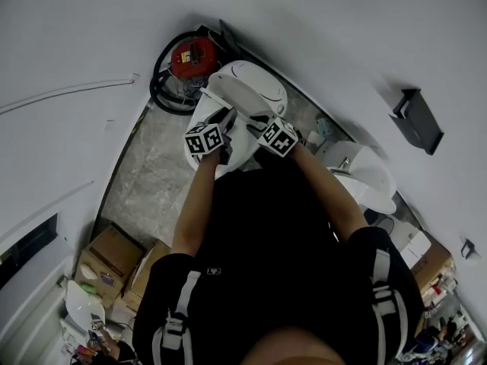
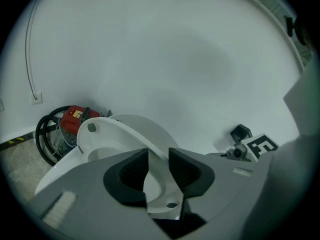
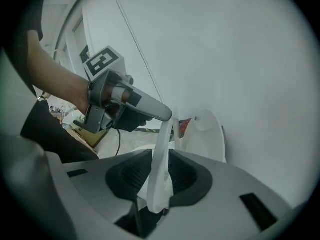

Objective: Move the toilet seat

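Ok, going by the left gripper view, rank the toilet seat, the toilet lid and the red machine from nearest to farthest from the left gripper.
1. toilet seat: clamped between the jaws of the left gripper, centre.
2. toilet lid: raised just behind the seat, centre.
3. red machine: against the wall at far left, beyond the toilet.

Toilet room doubling as storage. White toilet (image 1: 247,90) against plain white far wall (image 1: 342,21), on stone-pattern tile floor (image 1: 148,173). Red machine (image 1: 192,58) with coiled black hose (image 1: 161,90) far left. Cardboard boxes (image 1: 114,258) near left. Second white fixture (image 1: 365,175) at right, clutter beyond it.
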Motion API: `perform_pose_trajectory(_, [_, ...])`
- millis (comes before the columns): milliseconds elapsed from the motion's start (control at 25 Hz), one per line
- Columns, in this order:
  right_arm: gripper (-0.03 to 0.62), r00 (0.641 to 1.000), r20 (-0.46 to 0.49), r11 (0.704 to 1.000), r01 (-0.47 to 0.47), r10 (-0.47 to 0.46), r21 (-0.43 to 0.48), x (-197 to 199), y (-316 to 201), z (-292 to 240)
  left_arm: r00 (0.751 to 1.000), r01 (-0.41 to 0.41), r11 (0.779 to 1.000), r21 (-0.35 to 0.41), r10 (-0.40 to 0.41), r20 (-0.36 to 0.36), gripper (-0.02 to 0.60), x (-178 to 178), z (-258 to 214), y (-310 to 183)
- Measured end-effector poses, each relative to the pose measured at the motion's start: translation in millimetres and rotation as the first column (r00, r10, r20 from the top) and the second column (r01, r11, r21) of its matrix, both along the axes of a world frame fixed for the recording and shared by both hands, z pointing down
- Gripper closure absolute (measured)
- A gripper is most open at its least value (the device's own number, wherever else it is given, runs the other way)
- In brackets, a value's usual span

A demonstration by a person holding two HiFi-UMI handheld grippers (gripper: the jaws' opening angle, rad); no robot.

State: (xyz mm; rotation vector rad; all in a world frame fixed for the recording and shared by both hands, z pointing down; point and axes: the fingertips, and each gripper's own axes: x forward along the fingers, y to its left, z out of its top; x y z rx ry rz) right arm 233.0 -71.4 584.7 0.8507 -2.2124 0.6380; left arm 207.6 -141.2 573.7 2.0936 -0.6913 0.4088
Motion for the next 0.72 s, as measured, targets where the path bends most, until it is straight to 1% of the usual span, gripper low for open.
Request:
perform_pose_trajectory(120, [0.491,1.0,0.0,1.0,-0.019,0.019,0.011,9.4,-3.6,0.5,0.999,-0.025,1.0,0.009,0.024,0.031,0.459,6.4,-0.5,-3.4])
perform_pose_trajectory(240, [0.499,0.999,-0.001,0.999,-0.046,0.046,0.028,18.0,-6.4,-1.4,0.998,-0.04,0.999,0.018,0.039,0.044,0.46,10.7,-2.7,-5.5])
perform_pose_trajectory(400, [0.494,0.998,0.001,0.997,-0.067,0.067,0.048,28.2,-8.3,-1.7,0.998,-0.038,0.999,0.021,0.038,0.044,0.462,13.3,-3.7,-7.6])
perform_pose_trajectory(520, [0.493,0.995,-0.011,0.994,-0.095,0.096,0.061,40.5,-10.8,-0.4,0.999,-0.04,0.999,0.036,0.039,0.03,0.48,16.6,-9.2,-5.6])
perform_pose_trajectory(560, [0.493,0.994,-0.019,0.992,-0.109,0.11,0.069,45.2,-12.5,-0.7,0.998,-0.051,0.997,0.049,0.05,0.035,0.488,17.3,-11.4,-4.1])
perform_pose_trajectory(600, [0.51,0.992,-0.029,0.989,-0.123,0.126,0.079,50.0,-14.6,-1.1,0.997,-0.071,0.995,0.07,0.068,0.047,0.494,17.8,-14.0,-2.5])
perform_pose_trajectory(640, [0.514,0.989,-0.034,0.987,-0.137,0.141,0.088,54.6,-16.6,-1.0,0.994,-0.097,0.99,0.098,0.091,0.065,0.499,18.3,-17.4,-0.9])
perform_pose_trajectory(720, [0.514,0.985,-0.027,0.982,-0.165,0.168,0.091,61.2,-19.4,-0.4,0.985,-0.153,0.975,0.163,0.138,0.098,0.514,19.3,-25.7,1.6])
